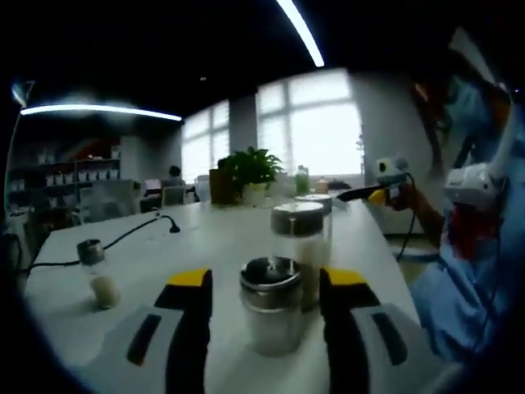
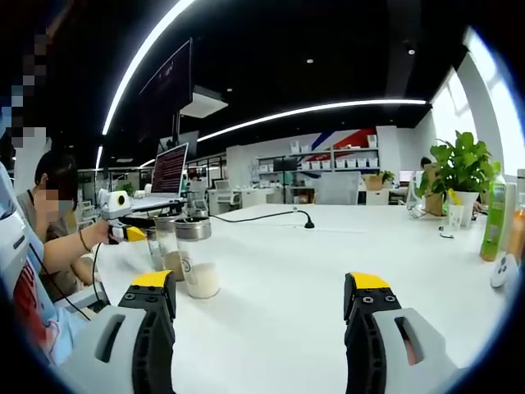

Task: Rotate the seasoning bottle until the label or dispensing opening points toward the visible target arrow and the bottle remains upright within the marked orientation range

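Note:
A seasoning bottle (image 1: 271, 316) with a metal cap and pale contents stands upright on the white table (image 1: 213, 238), between the jaws of my left gripper (image 1: 267, 281). The jaws straddle it with a gap on each side, so the gripper is open. A taller clear bottle (image 1: 299, 238) stands right behind it, and a third (image 1: 318, 201) stands farther back. In the right gripper view two of these bottles (image 2: 197, 258) stand at the left, with the left gripper (image 2: 131, 232) beside them. My right gripper (image 2: 261, 283) is open over bare table (image 2: 271, 271), and it also hangs past the bottles (image 1: 381, 195).
A small shaker bottle (image 1: 100, 275) stands alone at the left. A black cable (image 1: 139, 230) crosses the table's far part. A potted plant (image 2: 463, 164) and a green bottle (image 2: 495, 213) stand at the far edge. A seated person (image 2: 49, 213) is beside the table.

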Demonstrator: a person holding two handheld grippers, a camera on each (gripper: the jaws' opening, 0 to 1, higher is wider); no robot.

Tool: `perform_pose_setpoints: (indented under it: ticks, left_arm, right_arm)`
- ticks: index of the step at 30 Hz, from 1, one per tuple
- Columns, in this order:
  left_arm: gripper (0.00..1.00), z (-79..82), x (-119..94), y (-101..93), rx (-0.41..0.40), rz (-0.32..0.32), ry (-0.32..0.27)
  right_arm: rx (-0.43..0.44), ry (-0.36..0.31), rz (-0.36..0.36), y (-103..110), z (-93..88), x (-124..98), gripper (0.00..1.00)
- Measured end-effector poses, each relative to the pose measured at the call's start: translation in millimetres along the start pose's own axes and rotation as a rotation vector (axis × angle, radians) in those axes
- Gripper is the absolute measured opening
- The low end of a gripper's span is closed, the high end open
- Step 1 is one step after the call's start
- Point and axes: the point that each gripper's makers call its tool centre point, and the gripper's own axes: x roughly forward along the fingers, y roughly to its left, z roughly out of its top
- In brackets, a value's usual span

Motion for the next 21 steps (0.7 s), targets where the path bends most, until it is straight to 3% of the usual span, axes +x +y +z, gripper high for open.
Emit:
perform_pose_setpoints:
  ticks: [7, 10, 17, 21]
  left_arm:
    - [0.61, 5.3, -12, -0.9, -0.013, 0.082, -0.017]
    - [0.61, 0.4, -17, -7.1, 0.001, 0.098, 0.022]
    - [0.61, 10.2, -27, -14.5, -0.02, 0.147, -0.022]
    - [0.61, 5.3, -30, -27.2, 0.015, 0.17, 0.016]
  right_arm:
    - [-0.005, 0.001, 0.003, 3, 0.2, 0, 0.87]
    - [-0.004, 0.004, 0.005, 4, -0.9, 1, 0.87]
    - [-0.001, 0.011, 0.004, 5, -3.1, 2, 0.87]
    - [-0.007, 0.005, 0.001, 4, -0.3, 1, 0.87]
